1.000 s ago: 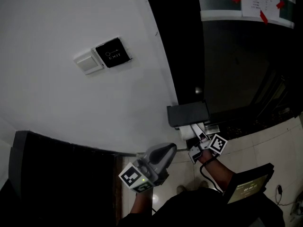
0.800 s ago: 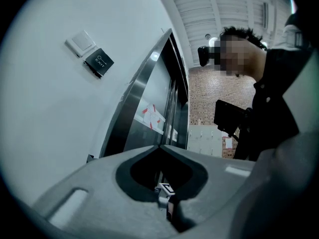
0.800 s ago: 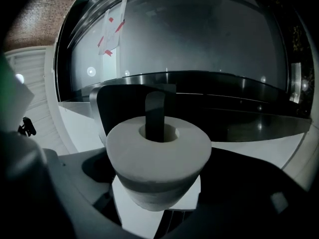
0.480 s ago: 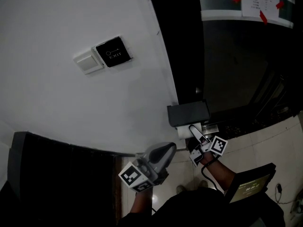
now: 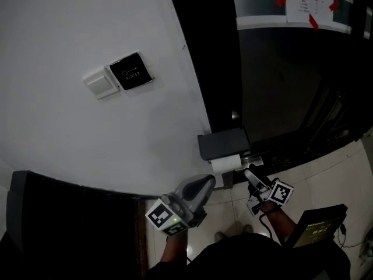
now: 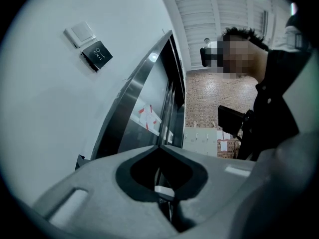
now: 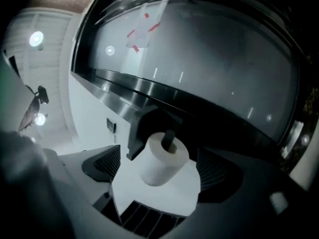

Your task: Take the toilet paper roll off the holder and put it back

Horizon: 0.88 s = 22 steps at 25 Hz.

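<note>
— Pointing which way is the toilet paper roll (image 5: 226, 164) being seen?

— It is being carried on the peg (image 7: 169, 139) of the holder (image 5: 223, 143). Its long axis is lying across the head view, left to right and rising slightly to the right. One flat end, with the dark peg showing in the core, is being turned towards the right gripper (image 5: 252, 175).

— How are shapes and materials being made out?

— The roll is being shown as a soft white cylinder, with a flat white sheet (image 7: 154, 190) spreading below it. The holder is being seen as a black, boxy, matt cover, fixed where the white wall (image 5: 87, 139) is meeting the dark frame (image 5: 213, 51). Both grippers are being seen as pale grey moulded shells with black-and-white marker cubes (image 5: 166, 217). Ribbed dark pads (image 7: 106, 165) are lining the right one's fingers.

— And the fingers?

— The right gripper's are being held wide apart, with nothing gripped. The roll is being framed between them from farther off, apart from the pads. The left gripper (image 5: 208, 183) is being held near and left of the roll, its fingers pressed together on nothing.

— What is being found changed against half a second ago?

— The right gripper is being seen drawn back, rightwards and nearer, clear of the roll where its fingers were before. The left gripper is being kept about where it was. The holder and the EXIT plate (image 5: 132, 70) are sitting a little farther left in the head view.
</note>
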Motion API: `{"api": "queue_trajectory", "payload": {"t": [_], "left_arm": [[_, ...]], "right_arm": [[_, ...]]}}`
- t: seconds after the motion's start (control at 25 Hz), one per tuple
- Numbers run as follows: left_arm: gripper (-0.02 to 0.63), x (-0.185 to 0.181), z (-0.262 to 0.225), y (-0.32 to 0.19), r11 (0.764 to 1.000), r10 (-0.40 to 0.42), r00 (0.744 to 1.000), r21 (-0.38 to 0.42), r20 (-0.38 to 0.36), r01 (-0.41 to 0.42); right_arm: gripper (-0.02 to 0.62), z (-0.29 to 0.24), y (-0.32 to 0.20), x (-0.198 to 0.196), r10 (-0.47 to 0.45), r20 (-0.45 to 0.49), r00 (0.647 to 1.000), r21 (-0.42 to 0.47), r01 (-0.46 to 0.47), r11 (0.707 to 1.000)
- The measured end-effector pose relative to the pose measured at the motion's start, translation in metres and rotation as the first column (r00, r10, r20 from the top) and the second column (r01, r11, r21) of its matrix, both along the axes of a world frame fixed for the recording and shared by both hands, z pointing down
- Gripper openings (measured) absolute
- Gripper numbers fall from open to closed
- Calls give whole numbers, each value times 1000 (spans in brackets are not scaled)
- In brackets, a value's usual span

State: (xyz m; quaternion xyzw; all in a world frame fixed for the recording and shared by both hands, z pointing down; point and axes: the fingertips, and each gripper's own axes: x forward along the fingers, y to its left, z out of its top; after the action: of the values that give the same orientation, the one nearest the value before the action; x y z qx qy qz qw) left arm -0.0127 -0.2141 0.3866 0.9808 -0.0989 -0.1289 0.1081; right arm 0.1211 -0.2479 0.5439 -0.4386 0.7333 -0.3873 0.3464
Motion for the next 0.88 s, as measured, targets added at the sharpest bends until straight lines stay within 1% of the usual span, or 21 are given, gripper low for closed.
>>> {"api": "queue_trajectory", "payload": {"t": [0.08,0.12,0.16,0.2,0.24,0.28,0.32,0.36,0.52,0.64,0.76,0.88], "left_arm": [[0,3,-5,-1,1000,1,1000,7,-8,-1],[0,5,-8,-1,1000,2,1000,16,-12,-2],[0,6,-11,-2,1000,3,1000,26,-17,-3],[0,7,-14,-2,999,4,1000,33,-23,-3],[0,8,-17,-1,999,4,1000,37,-27,-3],[0,9,-19,-1,999,5,1000,43,-30,-4],[0,10,-20,-1,999,6,999,51,-33,-5],[0,10,-22,-1,998,7,999,58,-37,-5],[0,13,-31,1,997,3,999,72,-53,0],[0,12,-34,3,997,-4,998,79,-57,8],[0,8,-36,5,996,-14,998,84,-59,19],[0,5,-43,8,996,-12,997,92,-77,20]], "right_arm": [[445,-36,8,18,46,-149,988,87,-33,996],[388,-57,11,23,69,-223,972,137,-39,990],[360,-77,14,26,93,-286,954,187,-39,982],[313,-96,17,27,114,-335,935,235,-34,971],[238,-113,19,25,133,-373,918,277,-26,960],[197,-129,21,22,147,-401,904,314,-14,949],[81,-143,23,17,153,-424,893,345,3,939],[8,-155,24,10,150,-441,885,372,28,928],[2,-195,30,-23,86,-478,874,455,163,875],[1,-212,37,-41,71,-513,855,495,227,839],[0,-220,43,-52,68,-539,839,511,262,818],[0,-227,45,-58,74,-545,835,524,271,808]]}}
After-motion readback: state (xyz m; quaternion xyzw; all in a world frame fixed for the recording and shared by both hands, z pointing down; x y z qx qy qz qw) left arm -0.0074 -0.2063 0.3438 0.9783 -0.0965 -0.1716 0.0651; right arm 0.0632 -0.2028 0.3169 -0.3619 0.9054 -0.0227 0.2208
